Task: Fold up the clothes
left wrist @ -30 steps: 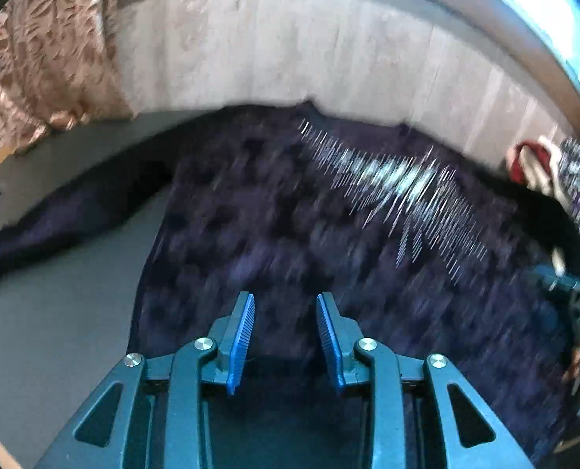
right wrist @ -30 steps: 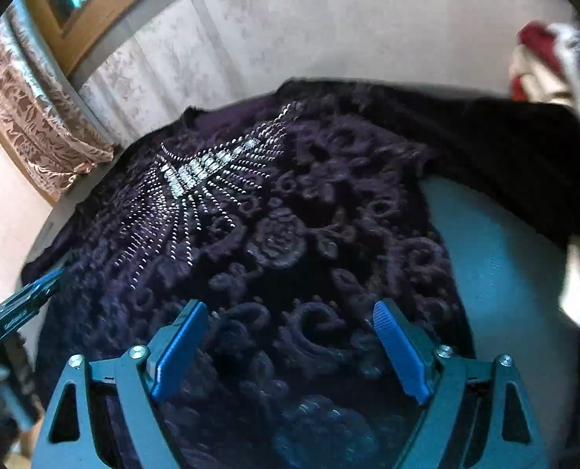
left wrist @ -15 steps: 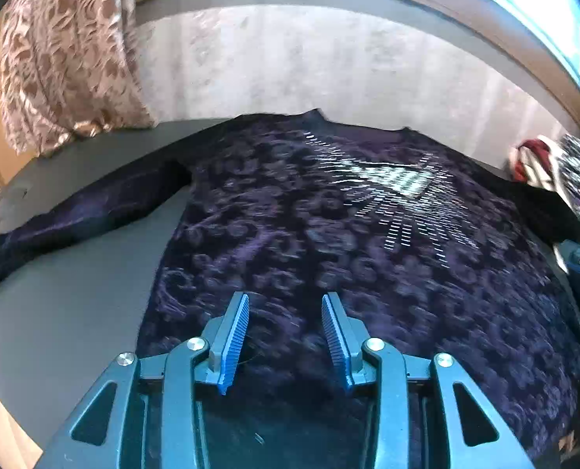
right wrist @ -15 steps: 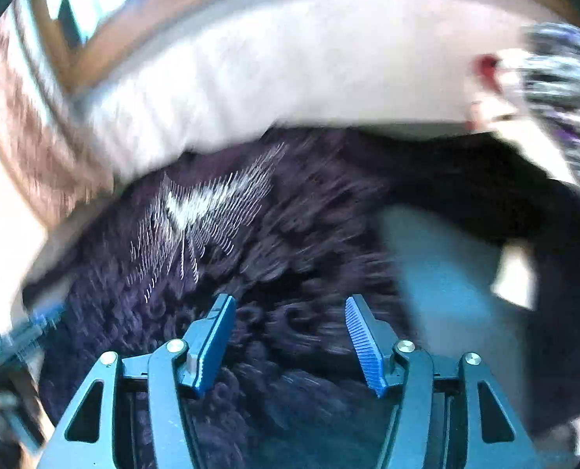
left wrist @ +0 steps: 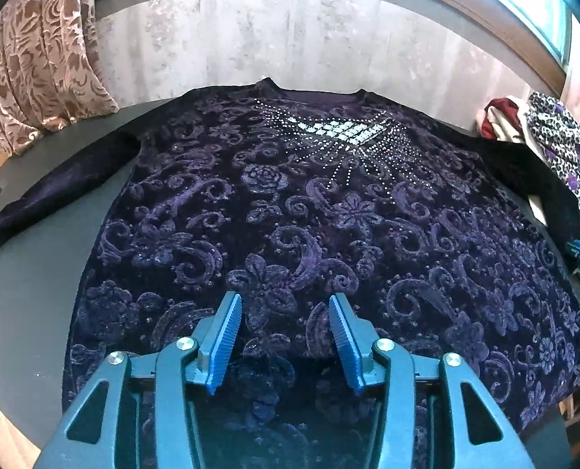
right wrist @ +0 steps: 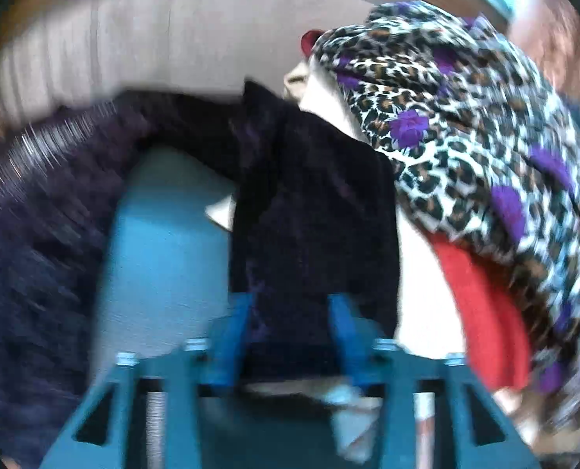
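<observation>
Right hand-held gripper (right wrist: 290, 336) has swung from sweater body to its sleeve (right wrist: 313, 203).

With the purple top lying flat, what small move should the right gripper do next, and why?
Probably ease the right gripper forward and close on the dark sleeve. Its fingers stand open on either side of the sleeve end, which lies out to the side over the clothes pile, while the top's body is already spread flat. Folding likely starts with this sleeve.

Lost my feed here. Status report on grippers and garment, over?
Left hand-held gripper open over purple sweater, flat on table. Right hand-held gripper open at dark sleeve. Leopard-print clothes pile crowding sleeve.
</observation>
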`<state>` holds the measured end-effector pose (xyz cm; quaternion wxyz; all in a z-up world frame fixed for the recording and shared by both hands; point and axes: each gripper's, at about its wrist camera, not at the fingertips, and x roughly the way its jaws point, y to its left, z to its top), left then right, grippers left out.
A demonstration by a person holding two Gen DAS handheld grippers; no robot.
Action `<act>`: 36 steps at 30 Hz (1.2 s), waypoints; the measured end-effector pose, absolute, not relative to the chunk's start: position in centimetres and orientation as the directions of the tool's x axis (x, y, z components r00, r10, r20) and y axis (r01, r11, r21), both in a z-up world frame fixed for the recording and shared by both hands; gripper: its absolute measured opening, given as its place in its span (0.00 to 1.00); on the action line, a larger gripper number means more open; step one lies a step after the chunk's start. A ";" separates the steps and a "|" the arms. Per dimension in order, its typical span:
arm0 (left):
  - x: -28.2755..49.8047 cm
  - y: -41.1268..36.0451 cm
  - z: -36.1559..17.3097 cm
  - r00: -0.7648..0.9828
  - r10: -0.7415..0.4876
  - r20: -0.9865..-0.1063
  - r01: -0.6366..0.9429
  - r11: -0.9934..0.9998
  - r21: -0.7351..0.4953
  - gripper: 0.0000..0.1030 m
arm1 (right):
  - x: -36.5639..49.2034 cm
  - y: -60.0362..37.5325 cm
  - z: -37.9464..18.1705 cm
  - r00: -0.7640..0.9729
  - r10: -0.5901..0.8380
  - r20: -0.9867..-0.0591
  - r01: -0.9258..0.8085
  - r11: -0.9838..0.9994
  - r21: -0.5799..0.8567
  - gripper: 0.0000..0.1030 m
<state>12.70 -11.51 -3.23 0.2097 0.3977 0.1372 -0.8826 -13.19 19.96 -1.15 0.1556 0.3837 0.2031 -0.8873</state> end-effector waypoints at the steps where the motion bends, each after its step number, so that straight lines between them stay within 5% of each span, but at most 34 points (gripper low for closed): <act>1: 12.8 -11.5 -3.2 -0.599 -0.261 -0.757 0.480 -0.874 -0.079 0.49 | -13.4 19.8 -1.2 -0.662 -0.109 -0.741 0.435 -0.862 -0.262 0.23; 7: 12.3 -11.0 -3.5 -0.598 -0.271 -0.754 0.476 -0.877 -0.062 0.58 | -15.6 24.3 4.8 -0.591 -0.347 -0.728 0.375 -0.917 0.133 0.14; 11: 12.2 -11.6 -3.1 -0.604 -0.228 -0.764 0.480 -0.869 -0.120 0.58 | -18.7 32.4 6.3 -0.582 -0.634 -0.509 0.175 -0.709 0.683 0.10; 15: 12.4 -12.5 -1.7 -0.642 -0.137 -0.755 0.468 -0.849 -0.244 0.57 | -20.1 35.8 5.6 -0.607 -0.686 -0.400 0.066 -0.546 0.835 0.10; 26: 11.3 -9.1 -0.8 -0.649 -0.066 -0.758 0.364 -0.901 -0.234 0.57 | -17.9 29.1 8.1 -0.654 -0.391 -0.647 0.299 -0.920 0.254 0.16; 31: 11.2 -8.3 -1.3 -0.635 -0.039 -0.771 0.341 -0.910 -0.235 0.57 | -13.1 27.6 5.5 -0.620 -0.258 -0.741 0.462 -0.884 -0.078 0.39; 36: 11.2 -7.7 -1.7 -0.624 -0.028 -0.781 0.340 -0.910 -0.239 0.57 | -10.7 27.3 3.6 -0.545 -0.260 -0.797 0.580 -0.803 -0.135 0.39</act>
